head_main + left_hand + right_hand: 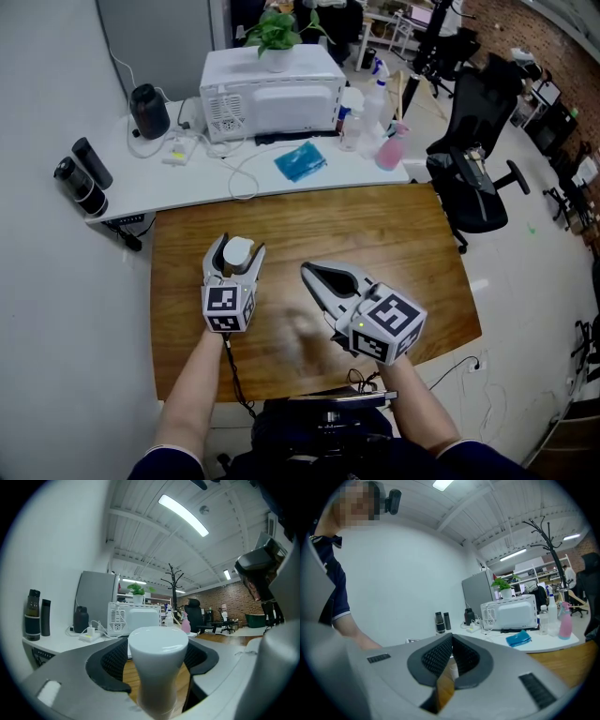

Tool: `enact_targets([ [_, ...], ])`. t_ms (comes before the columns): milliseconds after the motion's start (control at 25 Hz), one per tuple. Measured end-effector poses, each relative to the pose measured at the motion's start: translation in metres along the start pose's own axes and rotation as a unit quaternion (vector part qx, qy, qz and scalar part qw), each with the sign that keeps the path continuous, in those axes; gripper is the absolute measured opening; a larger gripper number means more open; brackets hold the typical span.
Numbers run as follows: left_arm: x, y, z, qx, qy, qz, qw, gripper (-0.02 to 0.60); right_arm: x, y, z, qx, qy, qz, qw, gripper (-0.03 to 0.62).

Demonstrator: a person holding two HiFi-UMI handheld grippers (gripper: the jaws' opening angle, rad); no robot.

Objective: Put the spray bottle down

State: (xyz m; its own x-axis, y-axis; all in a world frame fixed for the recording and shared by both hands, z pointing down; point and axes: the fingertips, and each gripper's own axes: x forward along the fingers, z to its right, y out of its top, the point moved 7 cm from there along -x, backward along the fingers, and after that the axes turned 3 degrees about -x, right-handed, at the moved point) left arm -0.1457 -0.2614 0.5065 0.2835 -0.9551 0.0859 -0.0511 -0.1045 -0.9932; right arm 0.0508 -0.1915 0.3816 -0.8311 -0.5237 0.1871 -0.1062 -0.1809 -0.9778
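Spray bottle on wooden table, loose inside wide-open left gripper (right gripper closed, empty), microwave beyond.

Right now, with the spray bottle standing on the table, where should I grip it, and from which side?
On the spray bottle, grip the narrower waist below the wide cap, coming level from the near side, where the left gripper sits open around it. It stands upright on the table; the flared cap resists slipping.
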Motion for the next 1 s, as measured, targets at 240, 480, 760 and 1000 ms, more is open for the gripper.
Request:
enact_targets([
  [240,-0.056,-0.006,-0.007,-0.05,0.007,-0.025,0.9984,0.357,-0.006,-0.002,0.009,0.009,-0.007,0.012,1.0,0.0],
  [480,-0.12,0.001,-0.003,-0.08,-0.002,-0.05,0.9955,0.274,-0.002,-0.005,0.006,0.018,0.008,0.027,0.999,0.0],
  [760,-0.156,0.055,0.002,-0.051,0.032,-0.039,0.9974,0.007,0.002,-0.007,-0.003,0.026,0.036,0.039,0.998,0.0],
  [1000,-0.16,0.093,0.017,-0.059,0.003,-0.016,0.9981,0.005,0.004,0.007,-0.01,0.021,0.06,0.069,0.996,0.002],
])
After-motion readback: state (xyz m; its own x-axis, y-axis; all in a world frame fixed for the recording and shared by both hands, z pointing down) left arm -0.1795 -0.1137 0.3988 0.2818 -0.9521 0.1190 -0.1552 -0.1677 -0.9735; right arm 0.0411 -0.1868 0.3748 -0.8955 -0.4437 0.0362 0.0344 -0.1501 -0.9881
